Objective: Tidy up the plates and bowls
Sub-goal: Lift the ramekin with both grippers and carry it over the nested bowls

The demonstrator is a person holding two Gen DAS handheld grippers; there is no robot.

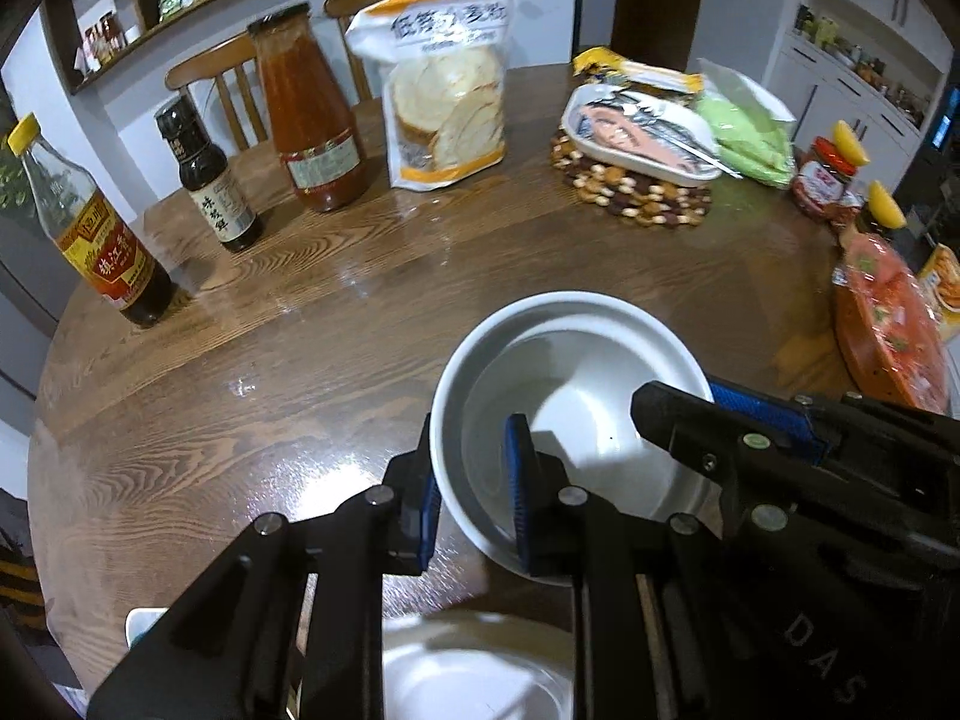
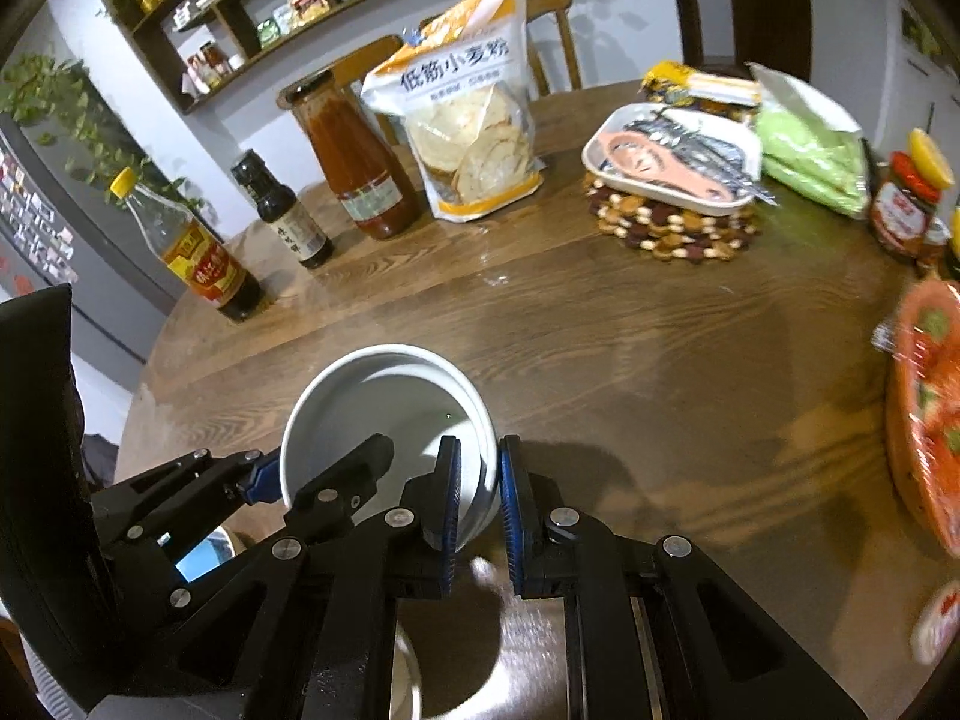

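**2 wrist views, steeply down over 1 surface**

Left wrist view: mounted behind the left claw [image 1: 474, 480], angled down, close above the white bowl [image 1: 570, 396]. Right wrist view: same, behind the right claw [image 2: 480, 504], from the bowl's other side. Shared by both: bowl, wooden surface [image 1: 270, 360], bottles, flour bag [image 1: 444, 78], each other's claw.

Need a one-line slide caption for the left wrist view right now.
Both grippers, left and right, clamp opposite rims of a white bowl above the wooden table.
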